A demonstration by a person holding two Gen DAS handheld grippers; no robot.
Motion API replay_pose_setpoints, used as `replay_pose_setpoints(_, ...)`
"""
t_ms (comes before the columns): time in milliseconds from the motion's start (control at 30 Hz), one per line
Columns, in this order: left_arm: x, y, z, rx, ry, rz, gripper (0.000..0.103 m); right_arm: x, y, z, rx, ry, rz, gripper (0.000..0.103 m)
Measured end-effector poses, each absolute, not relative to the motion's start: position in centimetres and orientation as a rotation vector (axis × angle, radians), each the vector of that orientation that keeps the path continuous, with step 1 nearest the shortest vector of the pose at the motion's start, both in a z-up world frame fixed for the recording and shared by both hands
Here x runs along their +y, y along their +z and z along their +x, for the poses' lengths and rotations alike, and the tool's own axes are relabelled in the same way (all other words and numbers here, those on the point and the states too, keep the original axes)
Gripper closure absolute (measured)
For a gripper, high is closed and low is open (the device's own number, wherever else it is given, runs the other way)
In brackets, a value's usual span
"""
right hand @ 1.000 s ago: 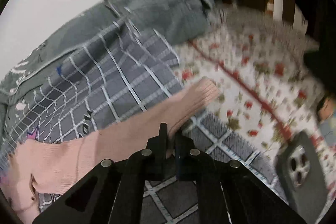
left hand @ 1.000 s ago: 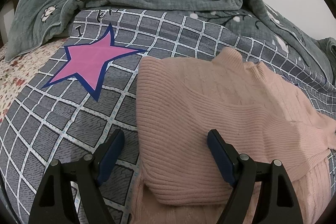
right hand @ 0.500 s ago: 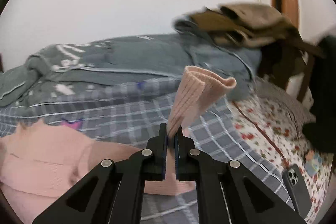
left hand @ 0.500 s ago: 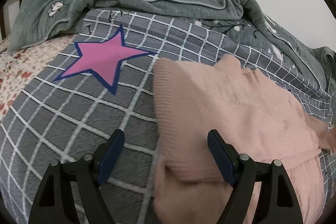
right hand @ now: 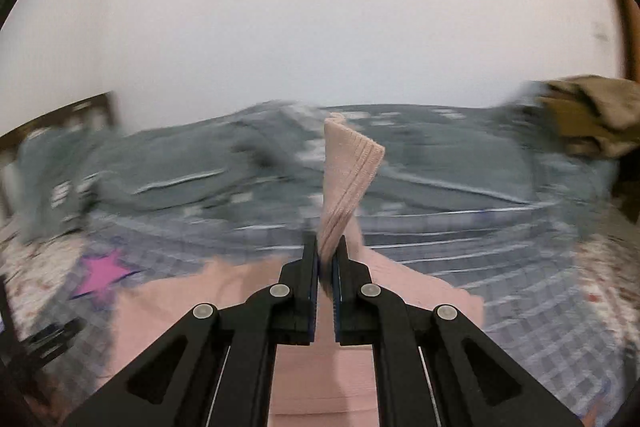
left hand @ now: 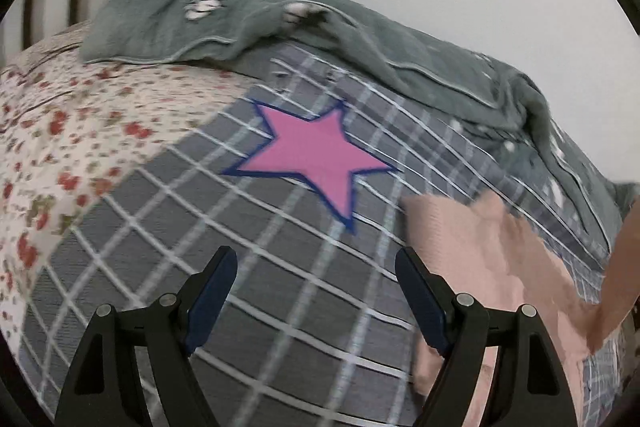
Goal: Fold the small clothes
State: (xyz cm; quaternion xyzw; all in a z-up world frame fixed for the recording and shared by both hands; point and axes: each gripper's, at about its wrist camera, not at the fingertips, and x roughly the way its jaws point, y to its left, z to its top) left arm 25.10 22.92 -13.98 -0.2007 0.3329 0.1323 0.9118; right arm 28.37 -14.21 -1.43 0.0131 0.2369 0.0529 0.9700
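While the right gripper [right hand: 327, 259] pinches the pink sweater's sleeve [right hand: 348, 171] above the garment's body [right hand: 320, 379] on the bed, the left gripper [left hand: 316, 295], fingers spread and empty, hovers left of it.

A pink ribbed sweater [left hand: 492, 259] lies on a grey blanket [left hand: 240, 267] checked in white, with a pink star [left hand: 316, 155] (edged navy). Upper left, a floral sheet [left hand: 72, 131], red on cream; grey-green quilt [left hand: 224, 11].
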Motion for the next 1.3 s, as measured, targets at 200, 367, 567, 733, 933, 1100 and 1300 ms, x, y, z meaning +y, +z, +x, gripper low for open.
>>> replay_pose_setpoints(200, 24.8, -14.2, 24.4, 0.681, 0.299, -0.402, 0.023, -2.8, -6.7, 30.4, 0.661, 0.298, 0.029, 0.097)
replay_pose_setpoints(367, 24.9, -14.4, 24.1, 0.683, 0.288, -0.367, 0.023, 1.6, -11.1, 31.4, 0.753, 0.34, -0.017, 0.091)
replay_pose_setpoints(567, 25.2, -14.2, 24.1, 0.678, 0.252, -0.411, 0.023, 4.9, -13.5, 30.4, 0.809, 0.446, -0.145, 0.057)
replay_pose_setpoints(733, 24.5, -14.0, 24.0, 0.671, 0.233, -0.399, 0.023, 4.0, -12.8, 28.4, 0.765, 0.443, -0.186, 0.054)
replay_pose_setpoints(933, 21.8, -13.8, 24.8, 0.672, 0.18, -0.354, 0.023, -1.6, -11.8, 27.5, 0.767, 0.401, -0.119, 0.054)
replay_pose_setpoints(1100, 18.3, -13.8, 26.0, 0.689, 0.078, -0.34, 0.025, -7.9, -11.4, 27.3, 0.761, 0.338, -0.048, 0.054)
replay_pose_setpoints(1300, 13.6, -14.1, 26.9, 0.702, -0.019, -0.304, 0.045, -15.7, -11.5, 27.3, 0.728, 0.245, -0.021, 0.054)
